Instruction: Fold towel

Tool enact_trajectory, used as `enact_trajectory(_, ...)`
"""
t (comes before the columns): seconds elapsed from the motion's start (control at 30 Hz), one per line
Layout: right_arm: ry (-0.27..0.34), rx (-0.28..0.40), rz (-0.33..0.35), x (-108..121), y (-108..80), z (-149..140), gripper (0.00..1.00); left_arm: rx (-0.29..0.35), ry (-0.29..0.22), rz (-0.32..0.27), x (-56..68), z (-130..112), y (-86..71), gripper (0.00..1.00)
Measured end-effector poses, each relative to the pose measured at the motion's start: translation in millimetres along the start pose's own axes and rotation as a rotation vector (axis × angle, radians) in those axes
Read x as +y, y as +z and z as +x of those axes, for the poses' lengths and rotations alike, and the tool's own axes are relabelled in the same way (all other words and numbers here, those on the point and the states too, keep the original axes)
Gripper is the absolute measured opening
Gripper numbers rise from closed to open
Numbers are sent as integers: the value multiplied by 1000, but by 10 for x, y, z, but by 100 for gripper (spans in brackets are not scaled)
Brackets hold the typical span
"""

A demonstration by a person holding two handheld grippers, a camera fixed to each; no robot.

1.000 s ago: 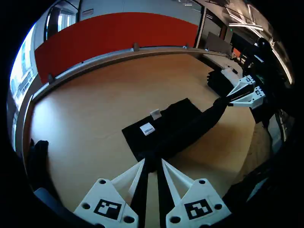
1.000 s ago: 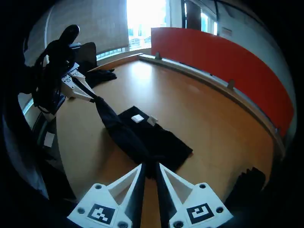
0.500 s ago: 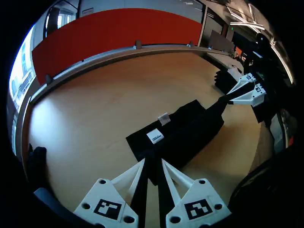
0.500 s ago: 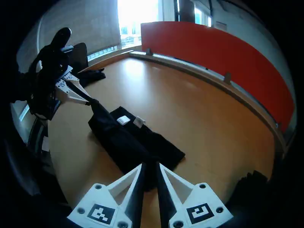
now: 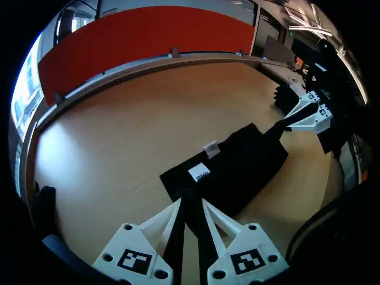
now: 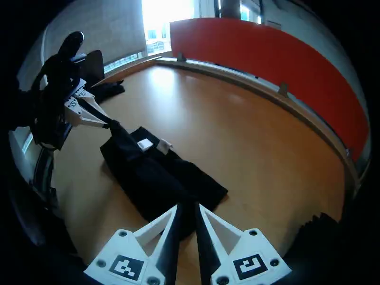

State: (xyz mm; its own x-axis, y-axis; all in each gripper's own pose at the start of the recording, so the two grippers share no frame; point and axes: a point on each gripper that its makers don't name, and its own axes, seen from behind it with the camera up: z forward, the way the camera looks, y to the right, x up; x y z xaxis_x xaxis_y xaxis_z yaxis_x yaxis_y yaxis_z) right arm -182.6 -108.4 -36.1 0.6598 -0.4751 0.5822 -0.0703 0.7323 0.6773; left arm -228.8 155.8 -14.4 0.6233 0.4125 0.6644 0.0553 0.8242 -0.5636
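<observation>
Left gripper view, nearest first: the left gripper (image 5: 192,203) has its two white plastic fingers drawn together on a corner of the black towel (image 5: 237,166), the cloth bunched into a narrow point between the dark pads. Each finger is a ribbed wedge with a square black-and-white marker near its base. From that pinch the towel widens into a long, soft, matte slab lying on the surface (image 5: 118,133), doubled over so that one layer overlaps another along its length. Two small white tags (image 5: 199,172) sit on the upper layer, one flat and one standing up a little at the fold. At the far end the cloth narrows again into the right gripper (image 5: 284,125), which is clamped on the other corner, with a hand in dark clothing behind it.

In the right gripper view, the right gripper (image 6: 188,205) likewise presses both fingers on the towel (image 6: 152,175), and the cloth runs away to the left gripper (image 6: 110,122) at the far corner, tags (image 6: 145,145) beside it.

The surface is smooth, pale orange-brown wood with a sheen where light falls on it. A small heap of dark cloth (image 6: 107,88) lies at its far edge. A grey rail borders the wood, and a flat red partition (image 5: 142,38) stands behind it. Bright windows (image 6: 161,19) show beyond.
</observation>
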Motion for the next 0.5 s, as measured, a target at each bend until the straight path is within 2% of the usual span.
enact_trajectory(0.5, 30, -45, -25, 180, 318, -102, 20, -19, -31, 54, -154, -97, 317, 19)
